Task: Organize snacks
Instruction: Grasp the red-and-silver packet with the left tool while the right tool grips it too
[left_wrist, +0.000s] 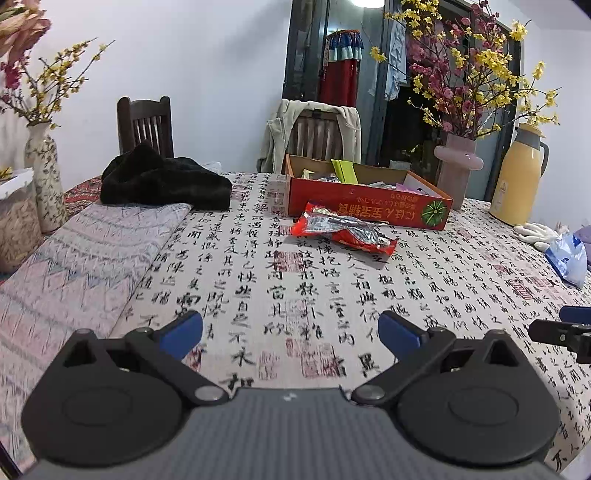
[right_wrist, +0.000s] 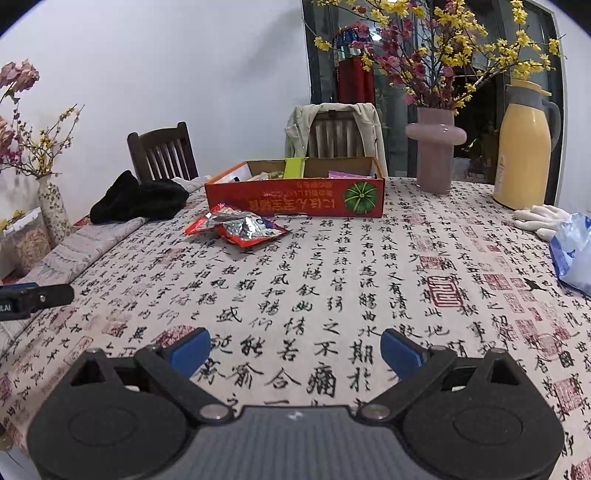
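Observation:
Red and silver snack packets (left_wrist: 341, 230) (right_wrist: 236, 225) lie in a small heap on the calligraphy tablecloth, just in front of an open red cardboard box (left_wrist: 369, 205) (right_wrist: 295, 201) that holds several snack packs. My left gripper (left_wrist: 290, 332) hovers low over the cloth well short of the packets, open and empty. My right gripper (right_wrist: 295, 350) is likewise open and empty, with the packets far ahead to its left. Each gripper's tip shows at the edge of the other's view.
A pink vase (right_wrist: 435, 147) with flowering branches and a yellow thermos (right_wrist: 524, 144) stand at the back right. White gloves (right_wrist: 539, 219) and a blue plastic bag (right_wrist: 572, 254) lie at the right edge. Black cloth (left_wrist: 166, 181), a folded patterned cloth (left_wrist: 74, 266) and a floral vase (left_wrist: 44, 177) sit left.

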